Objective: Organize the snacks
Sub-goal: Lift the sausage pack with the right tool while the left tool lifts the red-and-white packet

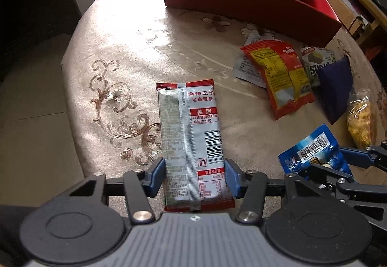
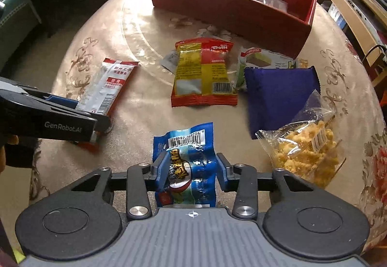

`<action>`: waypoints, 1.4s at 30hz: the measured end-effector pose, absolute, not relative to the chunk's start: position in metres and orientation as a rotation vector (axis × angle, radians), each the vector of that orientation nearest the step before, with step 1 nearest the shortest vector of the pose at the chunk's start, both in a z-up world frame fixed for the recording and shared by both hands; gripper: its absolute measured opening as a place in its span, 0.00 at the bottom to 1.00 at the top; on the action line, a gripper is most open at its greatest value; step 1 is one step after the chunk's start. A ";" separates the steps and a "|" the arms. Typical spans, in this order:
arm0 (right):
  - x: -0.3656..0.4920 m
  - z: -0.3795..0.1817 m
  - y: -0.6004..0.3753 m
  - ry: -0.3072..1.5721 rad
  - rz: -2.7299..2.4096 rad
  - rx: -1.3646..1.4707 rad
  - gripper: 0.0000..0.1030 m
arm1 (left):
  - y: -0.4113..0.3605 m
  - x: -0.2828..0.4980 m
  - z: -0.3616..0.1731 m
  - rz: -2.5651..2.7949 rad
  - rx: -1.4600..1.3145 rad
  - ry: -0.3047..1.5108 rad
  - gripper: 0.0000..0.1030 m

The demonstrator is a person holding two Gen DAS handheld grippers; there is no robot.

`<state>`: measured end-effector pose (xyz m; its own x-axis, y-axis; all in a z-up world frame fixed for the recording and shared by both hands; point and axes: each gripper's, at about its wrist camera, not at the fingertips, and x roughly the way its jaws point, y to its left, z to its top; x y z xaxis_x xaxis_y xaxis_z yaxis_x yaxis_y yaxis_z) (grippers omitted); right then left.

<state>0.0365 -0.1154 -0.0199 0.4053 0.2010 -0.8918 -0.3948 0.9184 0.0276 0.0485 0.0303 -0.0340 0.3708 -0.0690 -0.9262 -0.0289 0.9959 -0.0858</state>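
Blue-padded left gripper (image 1: 195,176) pinches a long silver-and-red foil snack packet (image 1: 191,141) lying on the beige table (image 1: 121,54); right gripper (image 2: 191,171) squeezes a crumpled blue snack pouch (image 2: 187,158). Slick foil may slip out during transfer to the red cardboard box (image 2: 229,10).

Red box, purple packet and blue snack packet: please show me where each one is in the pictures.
red box (image 2: 225,13): right wrist view, on its front wall.
purple packet (image 2: 278,100): right wrist view, on the middle of its face.
blue snack packet (image 2: 191,170): right wrist view, on the printed front, between the fingers.
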 end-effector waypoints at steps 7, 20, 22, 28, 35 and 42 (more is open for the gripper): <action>0.038 -0.024 -0.120 1.112 0.361 -0.201 0.69 | 0.030 0.050 -0.035 -0.032 -0.091 1.183 0.49; 0.034 -0.039 -0.109 1.135 0.387 -0.281 0.72 | 0.018 0.048 -0.039 -0.071 -0.004 1.171 0.55; 0.032 -0.038 -0.109 1.128 0.377 -0.286 0.72 | 0.023 0.048 -0.037 -0.073 -0.028 1.171 0.52; 0.032 -0.023 -0.112 1.079 0.375 -0.243 0.72 | 0.033 0.047 -0.031 -0.062 -0.088 1.168 0.48; 0.036 -0.010 -0.120 1.040 0.366 -0.199 0.72 | 0.034 0.048 -0.023 -0.062 -0.076 1.134 0.48; 0.037 -0.012 -0.121 1.055 0.372 -0.192 0.72 | 0.035 0.058 -0.042 -0.028 -0.060 1.177 0.55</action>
